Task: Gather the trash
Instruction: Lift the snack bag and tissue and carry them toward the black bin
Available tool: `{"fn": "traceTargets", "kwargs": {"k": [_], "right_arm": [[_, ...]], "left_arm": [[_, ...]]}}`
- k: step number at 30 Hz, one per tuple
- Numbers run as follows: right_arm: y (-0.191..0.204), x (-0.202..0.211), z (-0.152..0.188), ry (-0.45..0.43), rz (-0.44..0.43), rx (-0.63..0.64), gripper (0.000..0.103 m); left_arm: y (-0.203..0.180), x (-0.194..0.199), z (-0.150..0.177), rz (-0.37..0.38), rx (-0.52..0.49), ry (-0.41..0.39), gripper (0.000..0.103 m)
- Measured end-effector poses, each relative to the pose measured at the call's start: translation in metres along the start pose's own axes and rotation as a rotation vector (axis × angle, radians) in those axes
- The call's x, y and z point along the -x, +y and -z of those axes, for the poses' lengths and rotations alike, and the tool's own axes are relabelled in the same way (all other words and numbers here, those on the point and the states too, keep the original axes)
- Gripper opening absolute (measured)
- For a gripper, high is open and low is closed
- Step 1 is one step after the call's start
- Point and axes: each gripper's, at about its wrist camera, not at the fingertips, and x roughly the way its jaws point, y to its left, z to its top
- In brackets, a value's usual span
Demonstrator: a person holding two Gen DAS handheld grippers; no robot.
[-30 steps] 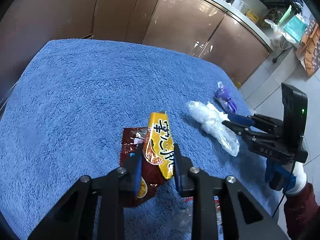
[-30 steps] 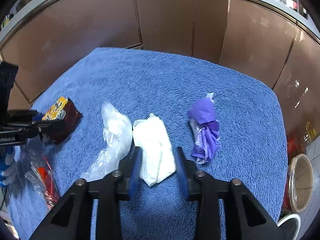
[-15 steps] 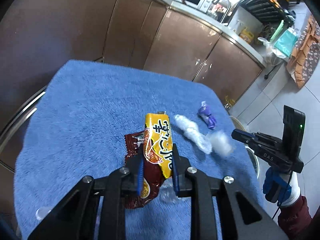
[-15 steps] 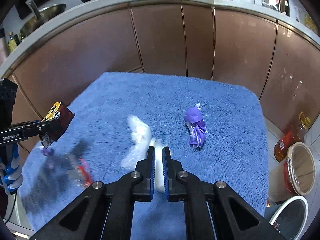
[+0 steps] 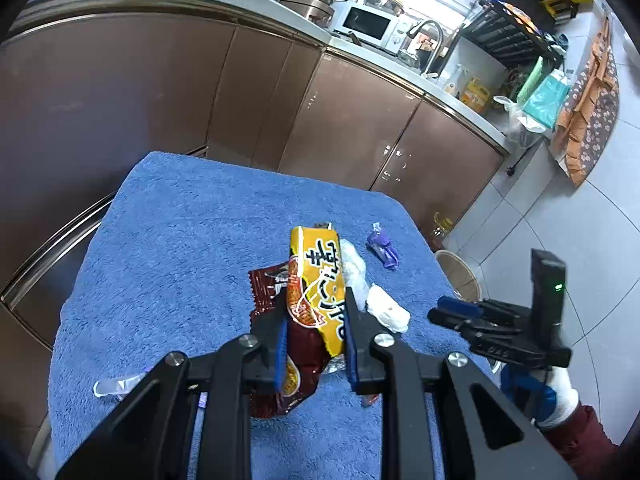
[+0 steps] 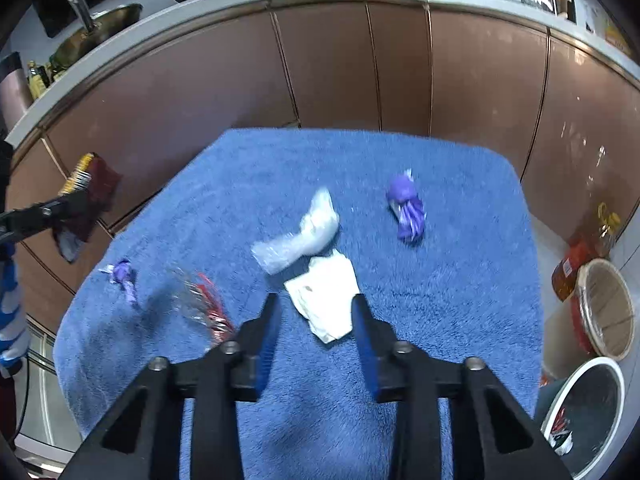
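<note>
Left claw (image 5: 314, 344) clamped on snack wrapper (image 5: 318, 284); right claw (image 6: 316, 336) just parted, empty, above white tissue (image 6: 326, 300).

The left tool (image 5: 314, 342) is clamped tight on a wrapper, angled downward; the right tool (image 6: 316, 330) has just been opening, nothing gripped.

Lower part of snack bag (image 5: 316, 300) hidden behind left gripper (image 5: 314, 344) fingers. Red-and-clear wrapper (image 6: 208, 304) smeared by motion blur, its near end covered by right gripper (image 6: 314, 336) finger; print unreadable. Small purple scrap (image 6: 124, 276) blurred, kind unclear. Clear scrap (image 5: 114, 386) partly behind the left gripper's frame. White bin (image 6: 588, 412) cut by the right view's edge, contents too small to make out. Gloved hand (image 6: 10, 320) cropped at the left edge.
</note>
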Motion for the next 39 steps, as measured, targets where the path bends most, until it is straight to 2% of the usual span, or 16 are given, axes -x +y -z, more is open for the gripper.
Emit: {"fn": "traceTargets", "kwargs": {"k": [10,15,16,18,19,23,32,39], "right_arm": [[-0.027,-0.067,-0.006,0.089,0.009,-0.041,0.040],[-0.019,-0.076,-0.005,0.102,0.022,-0.006,0.047],[-0.014,-0.076,-0.004,0.103,0.026,0.009,0.046],[-0.007,-0.073,-0.001,0.100,0.041,0.034,0.038],[-0.003,-0.072,0.000,0.100,0.046,0.048,0.031],[0.004,-0.059,0.006,0.083,0.034,0.062,0.010],[0.017,-0.007,0.020,0.004,-0.003,0.031,0.009],[-0.014,0.067,0.044,-0.135,0.037,-0.080,0.009]], "left_arm": [[0.035,-0.022,0.004,0.009,0.069,0.004,0.021],[0.033,-0.033,0.007,0.019,0.067,0.017,0.021],[0.031,-0.033,0.007,0.020,0.068,0.018,0.021],[0.028,-0.034,0.007,0.024,0.069,0.017,0.021],[0.027,-0.033,0.008,0.025,0.070,0.015,0.021],[0.025,-0.024,0.010,0.024,0.067,0.007,0.021],[0.008,0.010,0.016,0.030,0.035,-0.022,0.021],[-0.047,0.014,0.017,0.087,-0.042,-0.011,0.021]]}}
